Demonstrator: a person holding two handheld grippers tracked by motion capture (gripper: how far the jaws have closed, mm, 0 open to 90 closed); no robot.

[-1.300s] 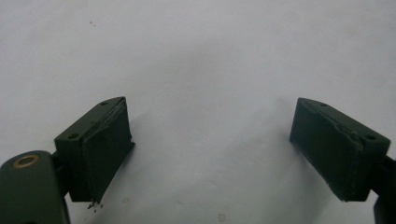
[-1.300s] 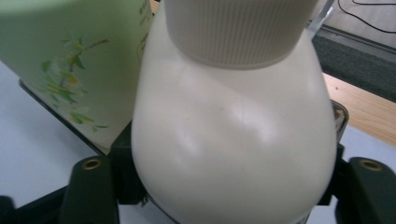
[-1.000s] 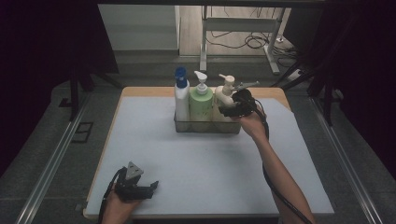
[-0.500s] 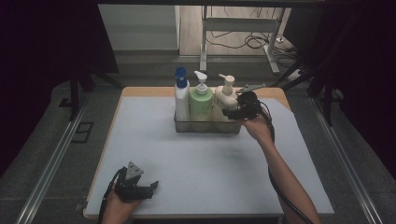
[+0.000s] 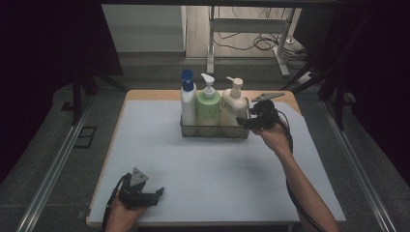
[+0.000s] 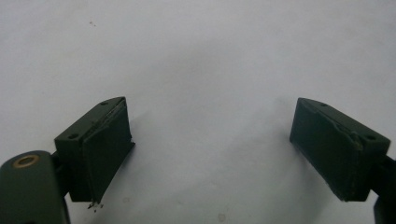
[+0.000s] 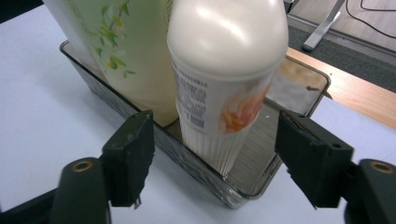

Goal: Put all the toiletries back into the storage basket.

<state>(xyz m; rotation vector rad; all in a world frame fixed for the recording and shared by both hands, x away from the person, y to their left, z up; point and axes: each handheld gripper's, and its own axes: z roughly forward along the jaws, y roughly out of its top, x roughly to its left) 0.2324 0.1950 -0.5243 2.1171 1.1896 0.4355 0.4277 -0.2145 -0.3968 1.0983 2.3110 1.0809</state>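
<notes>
The right gripper now sits lower and nearer the tray's right end than a second ago, its jaws just narrowing yet released, flanking the cream bottle standing in the tray. The left gripper rests unmoved on the tabletop, jaws spread.

Cream bottle, leaf-patterned green bottle, blue-capped bottle.

Small print on cream bottle label, too blurred to read
</notes>
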